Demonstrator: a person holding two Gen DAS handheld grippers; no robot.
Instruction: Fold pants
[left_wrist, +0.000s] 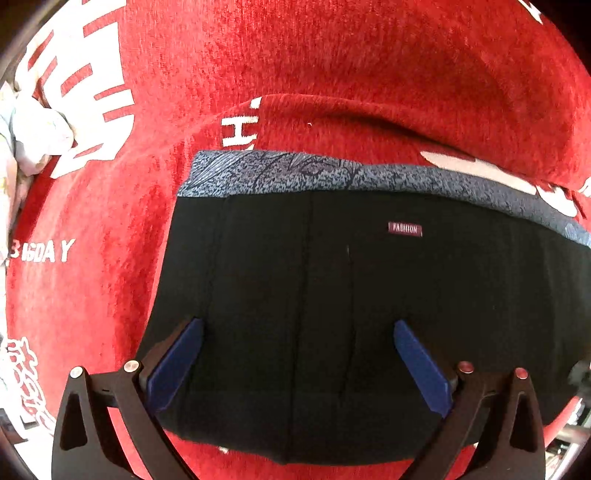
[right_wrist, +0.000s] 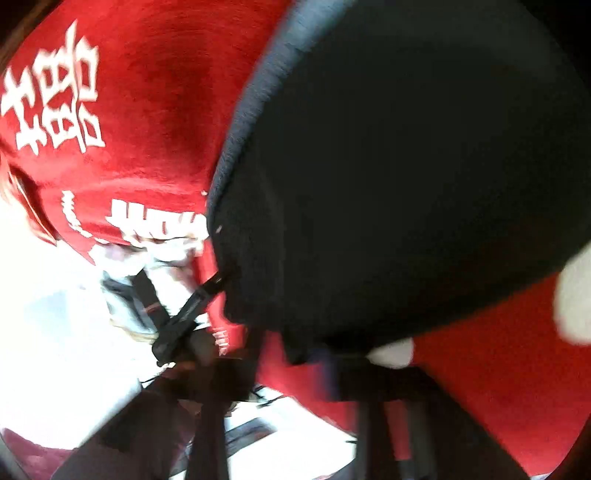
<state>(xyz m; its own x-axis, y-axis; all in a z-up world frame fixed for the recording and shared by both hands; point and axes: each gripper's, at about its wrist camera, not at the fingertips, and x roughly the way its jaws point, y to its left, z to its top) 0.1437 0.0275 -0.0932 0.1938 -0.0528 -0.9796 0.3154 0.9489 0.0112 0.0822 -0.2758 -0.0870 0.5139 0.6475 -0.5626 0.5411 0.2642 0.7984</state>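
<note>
On the red cloth (left_wrist: 332, 55) with white lettering, which is covering the counter, the black pants (left_wrist: 332, 314) are lying already doubled into a compact rectangle, with a grey patterned waistband (left_wrist: 295, 173) running along the far edge and a small woven label (left_wrist: 405, 229) sitting just below it. A pale crumpled item (left_wrist: 33, 144) is resting at the left margin, well apart from the garment.

Judging from this layout, the work is standing at a late fold: one more turn of the near edge toward the waistband appears to remain. That move is calling for both corners of the near edge to be gripped and carried over evenly, so that the layers are not sliding or bunching.

In the left wrist view, the left tool (left_wrist: 297, 332) is pointing steeply down over the pants, its blue pads (left_wrist: 177, 365) standing wide apart with fabric beneath them and nothing pinched between them.

In the right wrist view, which is badly blurred, the pants (right_wrist: 406, 166) are filling most of the frame. The right tool (right_wrist: 328, 363) is sitting at a shallower angle at the garment's near edge, its jaws together; the hem appears to be running into them, so a clamp on the pants is the likely reading, though the blur is preventing certainty.
</note>
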